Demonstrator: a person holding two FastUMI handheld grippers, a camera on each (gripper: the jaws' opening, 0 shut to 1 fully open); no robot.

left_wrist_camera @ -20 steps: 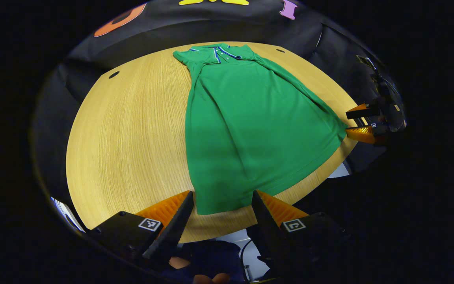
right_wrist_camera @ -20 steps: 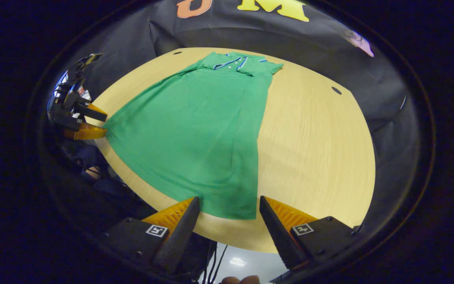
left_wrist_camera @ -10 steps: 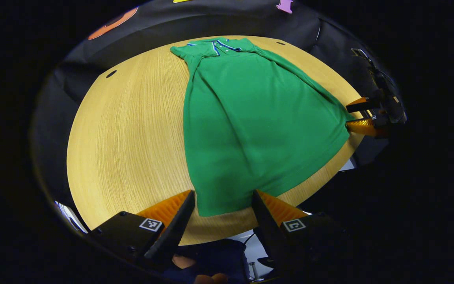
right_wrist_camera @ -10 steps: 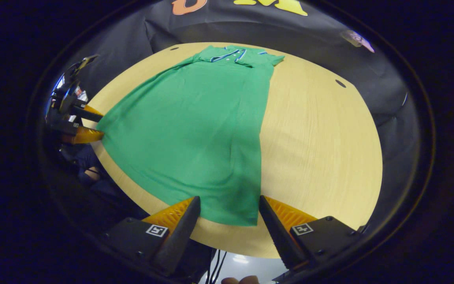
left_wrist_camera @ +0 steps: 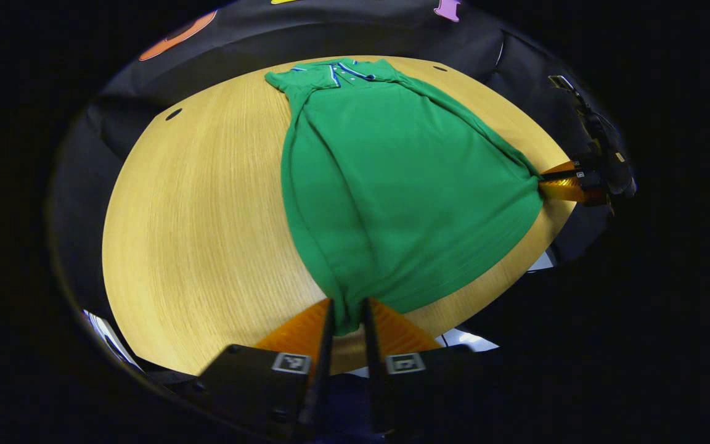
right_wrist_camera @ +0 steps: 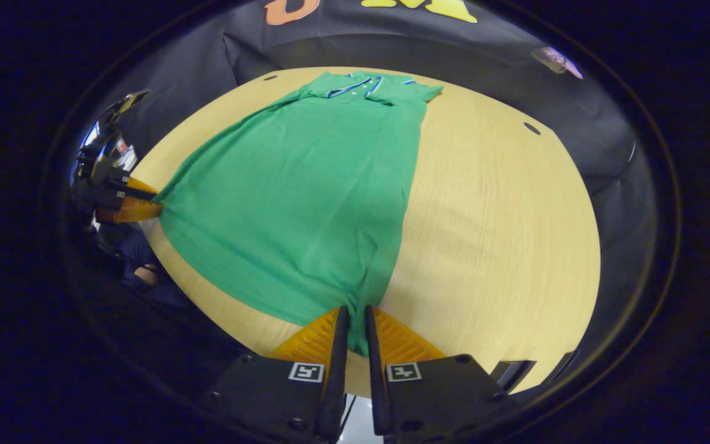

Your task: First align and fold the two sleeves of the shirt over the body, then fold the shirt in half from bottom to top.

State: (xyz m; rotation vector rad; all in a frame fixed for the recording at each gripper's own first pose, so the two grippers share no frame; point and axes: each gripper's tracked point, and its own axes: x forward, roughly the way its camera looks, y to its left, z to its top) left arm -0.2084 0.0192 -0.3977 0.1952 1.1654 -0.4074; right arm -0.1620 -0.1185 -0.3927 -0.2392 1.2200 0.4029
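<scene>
Both grippers have just closed: the left gripper (left_wrist_camera: 347, 313) and right gripper (right_wrist_camera: 355, 320) each pinch a hem corner of the green shirt (left_wrist_camera: 392, 185), ready to fold upward.

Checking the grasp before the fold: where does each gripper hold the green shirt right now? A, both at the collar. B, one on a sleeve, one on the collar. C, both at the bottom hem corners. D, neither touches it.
C: the left gripper and right gripper each pinch a bottom corner of the shirt.

The shirt (left_wrist_camera: 392, 185) hem corners are hidden between each gripper's fingers; folded sleeves lie indistinct.
</scene>
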